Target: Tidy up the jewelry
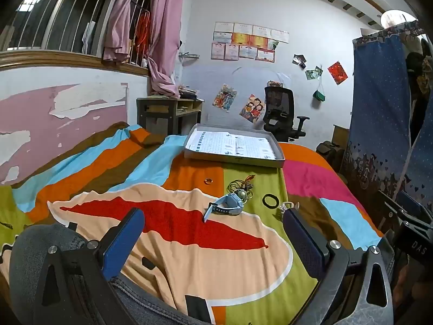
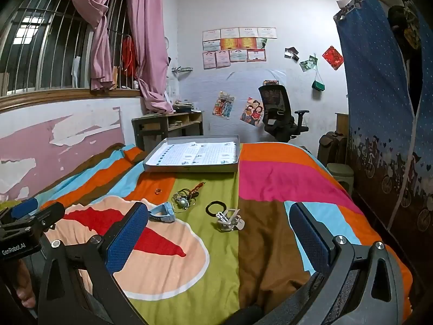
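On the colourful bedspread lie a light-blue watch [image 1: 226,205] [image 2: 163,212], a tangle of thin gold rings with a pale pendant [image 1: 241,188] [image 2: 184,200], a black hair tie [image 1: 271,200] [image 2: 215,207], a small ring [image 1: 208,181] [image 2: 158,190] and a silver clip piece [image 2: 229,218]. Behind them stands a shallow grey box lid [image 1: 235,160] [image 2: 189,168] lined with printed paper. My left gripper [image 1: 213,223] is open, a short way in front of the watch. My right gripper [image 2: 219,218] is open, low over the bed, with the silver piece between its fingers' line of sight.
A desk [image 1: 167,113] and a black office chair [image 1: 281,113] stand at the far wall. A blue patterned curtain [image 2: 379,103] hangs on the right by the bed's edge. A barred window with pink curtains [image 2: 102,32] is on the left. The left gripper's body [image 2: 24,230] shows at the right view's left edge.
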Available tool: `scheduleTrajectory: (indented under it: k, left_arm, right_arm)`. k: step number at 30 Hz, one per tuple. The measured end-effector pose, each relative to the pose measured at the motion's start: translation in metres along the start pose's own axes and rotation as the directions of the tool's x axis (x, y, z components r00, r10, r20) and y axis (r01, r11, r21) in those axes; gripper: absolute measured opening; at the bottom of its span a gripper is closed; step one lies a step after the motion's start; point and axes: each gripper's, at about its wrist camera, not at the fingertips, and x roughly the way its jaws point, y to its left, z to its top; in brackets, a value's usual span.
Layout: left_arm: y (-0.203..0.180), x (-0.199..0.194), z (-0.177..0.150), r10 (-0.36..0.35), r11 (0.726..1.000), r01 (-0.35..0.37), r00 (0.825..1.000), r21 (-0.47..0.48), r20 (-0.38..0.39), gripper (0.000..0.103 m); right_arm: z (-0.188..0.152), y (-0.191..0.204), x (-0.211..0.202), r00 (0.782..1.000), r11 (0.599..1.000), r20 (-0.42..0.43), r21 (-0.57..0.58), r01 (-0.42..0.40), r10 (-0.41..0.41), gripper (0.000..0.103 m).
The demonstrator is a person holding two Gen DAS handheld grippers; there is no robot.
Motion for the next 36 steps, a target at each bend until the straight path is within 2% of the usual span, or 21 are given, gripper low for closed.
scheduleTrajectory:
  k: [36]
  left_arm:
    - [-0.0057,-0.0077,0.0059,-0.012,1.0,0.012,1.0,0.014,0.01,0.103]
  right_arm:
    - [-0.0003,0.0003,0.001,1.0,1.0,-0.002,-0.002,0.001,-0.001,0.102]
